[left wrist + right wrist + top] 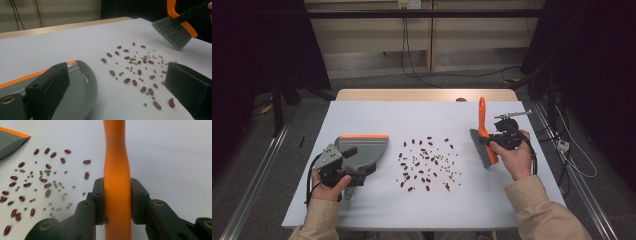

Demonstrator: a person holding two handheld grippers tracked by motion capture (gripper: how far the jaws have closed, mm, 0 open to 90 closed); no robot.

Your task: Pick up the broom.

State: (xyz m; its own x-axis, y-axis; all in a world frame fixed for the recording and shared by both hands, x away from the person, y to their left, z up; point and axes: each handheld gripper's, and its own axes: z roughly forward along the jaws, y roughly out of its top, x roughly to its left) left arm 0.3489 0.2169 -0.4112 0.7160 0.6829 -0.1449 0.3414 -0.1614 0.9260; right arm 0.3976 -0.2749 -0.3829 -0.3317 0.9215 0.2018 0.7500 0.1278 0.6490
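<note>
1. The bench (pixel 362 120) carries a white sheet; its wooden edge shows along the far side.
2. A scatter of dark red beans (pixel 424 162) mixed with smaller green ones (pixel 130 60) lies in the middle of the sheet, between the two tools.
3. A grey dustpan (pixel 362 152) with an orange lip (pixel 363 136) lies left of the scatter, the lip on its far side.
4. The left hand-held gripper (pixel 354 167) sits at the near end of the dustpan, held by the person's left hand (pixel 329 186).
5. In the left gripper view, its two black jaws stand wide apart. One jaw lies over the dustpan's tray (pixel 75 100); the other stands above the sheet beside the beans. Nothing is clamped between them.
6. The right hand-held gripper (pixel 484 140) is held by the person's right hand (pixel 515 156), right of the scatter.
7. In the right gripper view, its jaws are pressed against both sides of the orange handle (pixel 117 177) of a brush (pixel 483 140), gripping it firmly.
8. The brush's grey bristles (pixel 479 148) point towards the beans. In the left gripper view the bristle tips (pixel 172 33) hang just beside the far edge of the scatter; whether they touch the sheet cannot be told.
9. The handle points away from the person, towards the far edge of the bench.
</note>
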